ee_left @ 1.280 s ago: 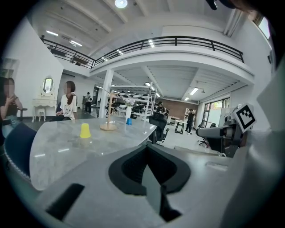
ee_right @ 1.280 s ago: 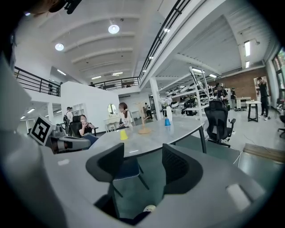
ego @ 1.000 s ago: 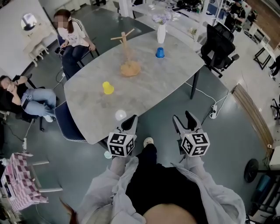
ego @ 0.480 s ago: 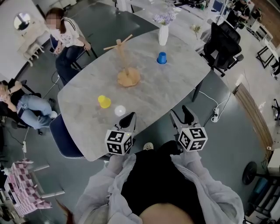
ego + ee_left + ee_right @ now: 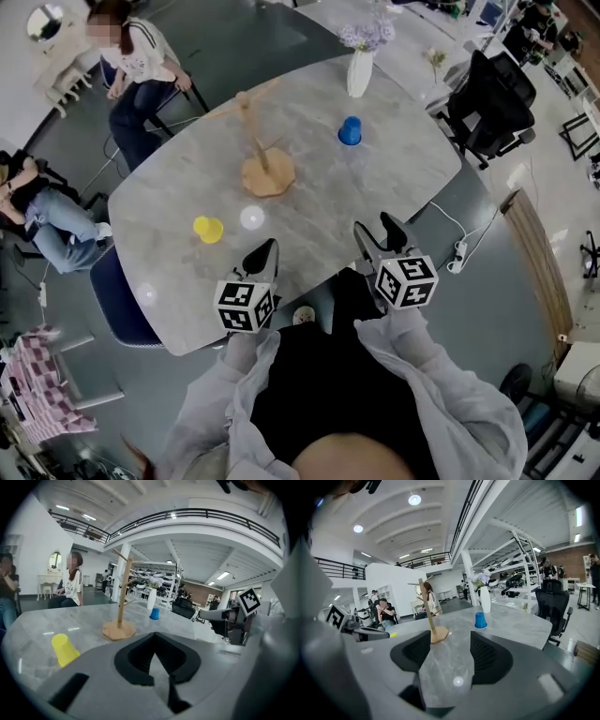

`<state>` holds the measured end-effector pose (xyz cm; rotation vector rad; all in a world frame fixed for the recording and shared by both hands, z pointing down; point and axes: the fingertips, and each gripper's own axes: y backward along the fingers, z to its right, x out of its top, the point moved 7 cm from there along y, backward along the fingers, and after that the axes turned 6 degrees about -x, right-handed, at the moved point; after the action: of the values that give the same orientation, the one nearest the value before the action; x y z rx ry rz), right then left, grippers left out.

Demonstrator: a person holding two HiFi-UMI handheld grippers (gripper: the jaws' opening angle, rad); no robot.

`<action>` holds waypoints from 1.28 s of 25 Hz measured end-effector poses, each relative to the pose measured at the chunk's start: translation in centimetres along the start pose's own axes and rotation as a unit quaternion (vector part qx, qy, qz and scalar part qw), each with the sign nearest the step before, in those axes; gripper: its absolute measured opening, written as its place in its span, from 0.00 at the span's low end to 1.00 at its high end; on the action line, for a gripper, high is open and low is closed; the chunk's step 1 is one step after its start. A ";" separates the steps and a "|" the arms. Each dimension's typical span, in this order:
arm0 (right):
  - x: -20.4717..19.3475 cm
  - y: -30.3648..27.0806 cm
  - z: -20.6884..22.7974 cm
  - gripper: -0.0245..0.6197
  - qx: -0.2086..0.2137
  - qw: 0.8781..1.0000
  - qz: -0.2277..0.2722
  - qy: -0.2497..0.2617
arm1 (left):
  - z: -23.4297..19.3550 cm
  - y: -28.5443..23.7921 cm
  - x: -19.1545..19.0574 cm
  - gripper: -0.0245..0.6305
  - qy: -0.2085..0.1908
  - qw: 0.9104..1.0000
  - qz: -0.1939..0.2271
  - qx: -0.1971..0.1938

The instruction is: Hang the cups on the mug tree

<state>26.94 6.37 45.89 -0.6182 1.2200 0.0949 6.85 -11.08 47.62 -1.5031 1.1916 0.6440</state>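
In an open hall, over the near edge of the grey marble table (image 5: 394, 169), our left gripper (image 5: 264, 249) hangs clenched empty, our right gripper (image 5: 375, 228) spread empty.

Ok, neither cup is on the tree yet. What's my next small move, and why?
Probably ease the right gripper forward toward the blue cup: its jaws stand open and empty, and that cup is the nearer one to it, right of the mug tree, with nothing in the way.
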 end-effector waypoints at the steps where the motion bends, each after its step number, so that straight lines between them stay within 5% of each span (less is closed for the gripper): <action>1: 0.7 -1.4 0.8 0.45 0.007 1.000 -0.005 0.006 | -0.3 -0.9 0.4 0.05 0.005 1.000 0.001 0.011; 12: 7.2 -18.6 12.7 0.45 0.048 0.995 -0.049 0.073 | -1.7 -12.5 5.0 0.05 0.070 0.990 0.003 0.122; 19: 7.0 -26.3 13.8 0.45 0.072 0.985 -0.098 0.120 | -1.7 -11.2 4.5 0.05 0.127 0.967 -0.016 0.221; 22: 6.5 -29.2 14.4 0.53 0.071 0.982 -0.109 0.139 | -1.2 -11.0 4.3 0.05 0.144 0.956 -0.020 0.256; 28: 5.2 -32.9 14.7 0.56 0.073 0.980 -0.117 0.147 | -0.3 -10.8 3.4 0.05 0.166 0.940 -0.023 0.296; 32: 5.0 -33.4 14.7 0.43 0.073 0.980 -0.108 0.151 | -0.1 -10.4 3.0 0.05 0.170 0.934 -0.030 0.313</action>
<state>54.24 -15.50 57.51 -0.6475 1.4296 -0.2791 17.42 -12.88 49.17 -1.1124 1.4334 -0.0624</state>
